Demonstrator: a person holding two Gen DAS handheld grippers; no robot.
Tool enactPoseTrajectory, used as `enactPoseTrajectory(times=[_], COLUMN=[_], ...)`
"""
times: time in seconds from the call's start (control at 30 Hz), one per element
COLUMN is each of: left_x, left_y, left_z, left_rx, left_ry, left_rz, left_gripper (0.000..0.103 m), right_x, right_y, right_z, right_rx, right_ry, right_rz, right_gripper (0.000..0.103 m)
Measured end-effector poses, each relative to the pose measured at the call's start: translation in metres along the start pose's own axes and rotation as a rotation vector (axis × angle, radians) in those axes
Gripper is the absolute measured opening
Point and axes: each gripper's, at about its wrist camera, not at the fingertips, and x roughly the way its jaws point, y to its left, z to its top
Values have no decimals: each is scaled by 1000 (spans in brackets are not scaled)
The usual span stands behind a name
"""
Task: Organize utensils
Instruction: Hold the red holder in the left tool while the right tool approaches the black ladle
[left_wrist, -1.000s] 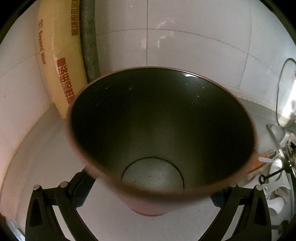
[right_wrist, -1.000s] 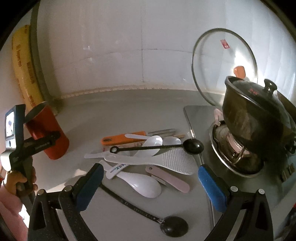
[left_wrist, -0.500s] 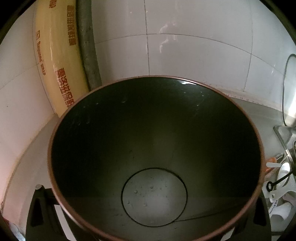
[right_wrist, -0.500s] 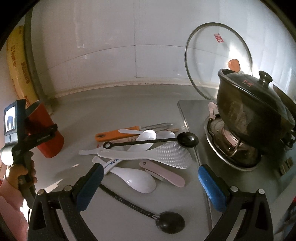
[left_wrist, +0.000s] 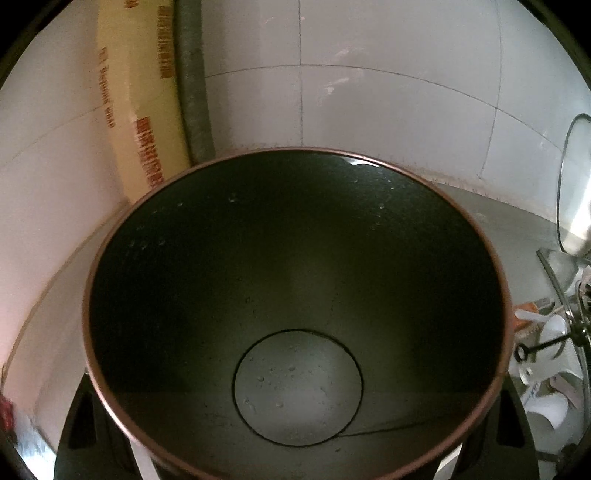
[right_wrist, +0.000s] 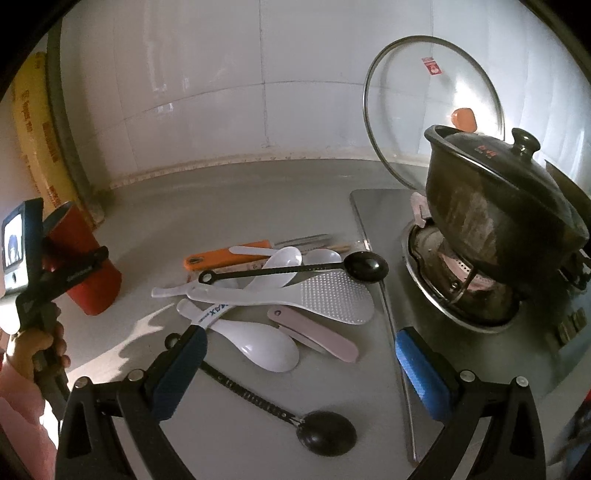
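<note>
Left gripper (right_wrist: 79, 266), its jaws just closing around the red cup (right_wrist: 88, 273) at the counter's left end, should clamp squarely before lifting, while the spread right gripper (right_wrist: 299, 365) hovers over the spoon pile (right_wrist: 280, 295).

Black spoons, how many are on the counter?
2: one black spoon rests across the utensil pile; the other black spoon lies nearer the camera. Others may be hidden underneath.

Cup (left_wrist: 295, 288) fills left wrist view, hiding left gripper's (left_wrist: 295, 458) pads and most of the utensil pile (left_wrist: 543, 373). Pot (right_wrist: 498, 221) hides the glass lid's (right_wrist: 432, 110) lower right. Right frame edge cuts stove (right_wrist: 476, 295).
</note>
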Motion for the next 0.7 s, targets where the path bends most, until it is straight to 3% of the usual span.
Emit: enactPoseTrajectory(times=[0.33,0.7], left_x=[-63,-104], left_y=[-10,-11], left_z=[-38,-76], left_rx=[-71,-195], left_ry=[36,69], left_rz=[61,146], left_gripper=[90,90], right_x=[7,15], right_y=[-14,-24], right_z=[0,-2], right_rx=[-57,-172], right_ry=[12,52], right_rz=[120,329], right_gripper=[103,103])
